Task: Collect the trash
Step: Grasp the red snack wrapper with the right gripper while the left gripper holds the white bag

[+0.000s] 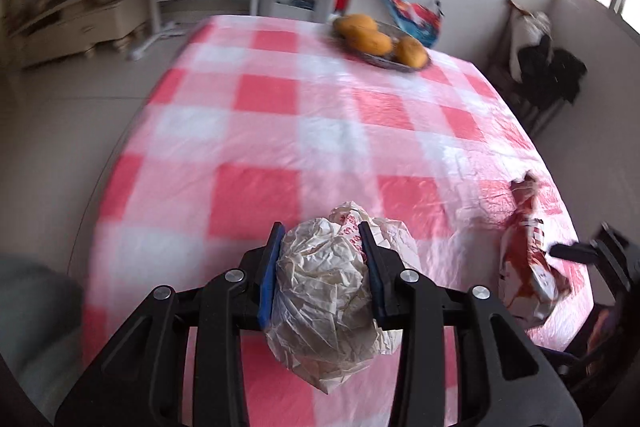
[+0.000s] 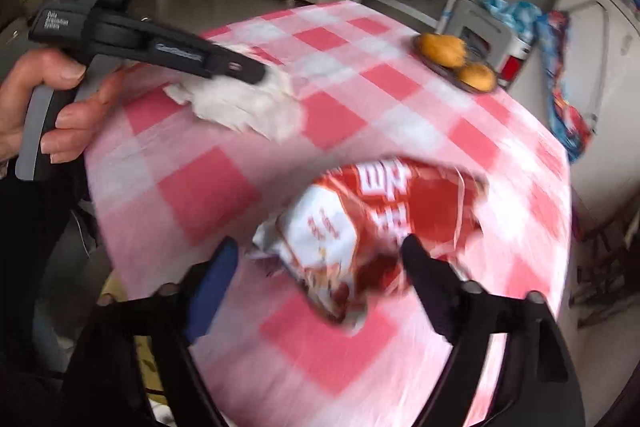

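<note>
Wrapper [image 1: 528, 259] lies right of the wad [image 1: 328, 291] (fruit plate [image 1: 384, 61] behind).

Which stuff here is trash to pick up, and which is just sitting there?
Trash to collect:
- crumpled white paper wrapper, clamped in the left gripper
- red and white snack bag, lying between the open right gripper fingers

Just sitting there:
- plate of orange fruit
- checked tablecloth

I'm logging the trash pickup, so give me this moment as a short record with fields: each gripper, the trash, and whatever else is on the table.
left gripper: shut on white wrapper
right gripper: open, over red bag, not gripping
red bag: lying crumpled on table
other: plate of oranges at far edge
cloth: pink and white check
</note>
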